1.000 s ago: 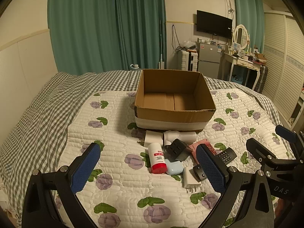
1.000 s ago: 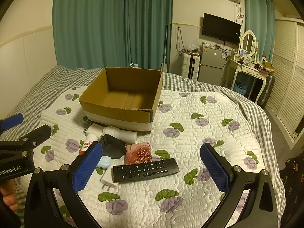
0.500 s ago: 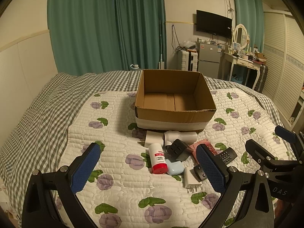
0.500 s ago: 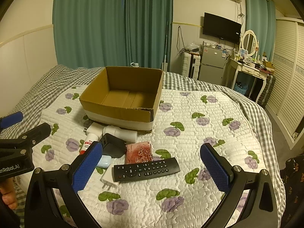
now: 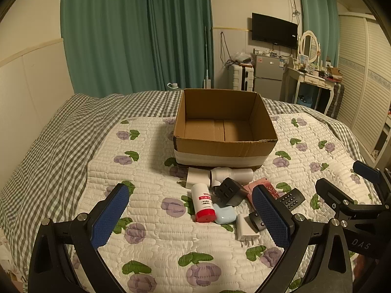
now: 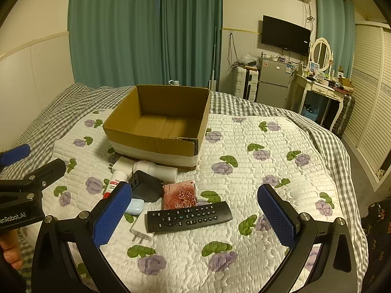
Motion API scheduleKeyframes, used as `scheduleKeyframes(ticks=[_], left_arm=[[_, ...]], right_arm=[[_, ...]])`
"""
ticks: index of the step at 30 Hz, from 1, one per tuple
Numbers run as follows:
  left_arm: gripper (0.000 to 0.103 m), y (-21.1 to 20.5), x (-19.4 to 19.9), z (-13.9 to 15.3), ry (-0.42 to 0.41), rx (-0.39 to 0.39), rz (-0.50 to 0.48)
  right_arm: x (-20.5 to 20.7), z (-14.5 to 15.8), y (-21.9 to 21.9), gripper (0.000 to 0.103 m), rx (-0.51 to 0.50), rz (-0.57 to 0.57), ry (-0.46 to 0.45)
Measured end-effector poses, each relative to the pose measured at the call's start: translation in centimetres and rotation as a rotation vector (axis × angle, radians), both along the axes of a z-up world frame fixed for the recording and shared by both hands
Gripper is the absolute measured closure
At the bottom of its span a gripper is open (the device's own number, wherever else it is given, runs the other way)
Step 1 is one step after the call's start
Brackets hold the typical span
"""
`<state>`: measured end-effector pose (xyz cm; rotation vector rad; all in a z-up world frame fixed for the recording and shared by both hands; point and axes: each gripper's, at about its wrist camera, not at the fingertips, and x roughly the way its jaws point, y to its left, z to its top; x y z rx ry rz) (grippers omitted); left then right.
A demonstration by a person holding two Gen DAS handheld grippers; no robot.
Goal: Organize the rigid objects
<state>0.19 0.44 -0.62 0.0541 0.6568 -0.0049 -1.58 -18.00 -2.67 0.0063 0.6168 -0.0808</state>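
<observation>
a cluster of small rigid things lies on the quilt (image 6: 256, 171) just in front of the open cardboard box (image 5: 224, 124). in the right wrist view the black remote (image 6: 189, 216) lies crosswise between the fingers of the right claw (image 6: 194, 216), nearer the 9 o'clock finger, untouched. at its 12 o'clock lies a pink card with roses (image 6: 180, 194); at 10 o'clock a black charger block (image 6: 146, 186) and a pale blue case (image 6: 134, 206); at 8 o'clock a white plug adapter (image 6: 141, 227). in the left wrist view a white bottle with a red cap (image 5: 203, 202) lies at 12 o'clock of the left claw (image 5: 190, 216), its red label too small to read. white tubes (image 5: 231, 174) lie against the box. both claws gape wide, holding nothing. the left claw reads "enrobot.ai", the right "das".
</observation>
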Motion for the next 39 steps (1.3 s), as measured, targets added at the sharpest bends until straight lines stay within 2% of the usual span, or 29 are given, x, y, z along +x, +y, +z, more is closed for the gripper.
scheduleKeyframes(ticks=[12,20,22,30,35,38,39], left_arm=[[0.001,0.9,1.1,-2.5,0.059,0.015,0.013],[0.001,0.5,3.4,-5.8,0.135,0.053,-0.003],[0.001,0.3,4.2,-7.1,0.167,0.063,-0.004],[0.003,-0.5,8.2,-11.2,0.256,0.081,-0.010],[0.004,-0.2,10.6,-12.9,0.287,0.048,0.001],[0.013,-0.3,11.0,-13.9,0.313,0.034,-0.011],[0.024,-0.3,11.1,-14.4,0.327,0.029,-0.023]], right_arm=[[0.9,-1.3,-0.5,0.000,-0.011,-0.006,0.053],[4.3,-2.4,-1.3,0.000,-0.068,0.036,0.108],[5.2,-3.1,-1.6,0.000,-0.087,0.038,0.128],[7.0,-7.1,-2.5,0.000,-0.040,0.043,0.223],[7.9,-8.0,-2.2,0.000,-0.030,0.060,0.241],[8.4,-8.5,-1.8,0.000,-0.039,0.073,0.258],[8.5,-8.6,-1.7,0.000,-0.043,0.076,0.261]])
